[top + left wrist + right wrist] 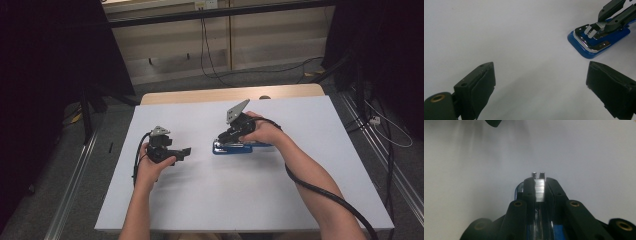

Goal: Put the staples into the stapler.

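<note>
A blue stapler (235, 148) with a chrome top plate lies on the white table (250, 200), right of centre. My right gripper (222, 140) reaches down onto it from the right. In the right gripper view its jaws (539, 181) are shut on a silver ridged strip (539, 191), which looks like a row of staples, above the stapler's blue body. My left gripper (186, 152) is held just over the table to the stapler's left, pointing at it. It (539, 80) stands open with nothing between its fingers (481, 82). The stapler (586, 47) lies beyond them at upper right.
The table's white sheet has bare room in front of and behind the stapler. A wooden table edge (225, 94) shows at the back. Cables (210, 60) run over the floor beyond, and metal rails (75, 170) flank the table on both sides.
</note>
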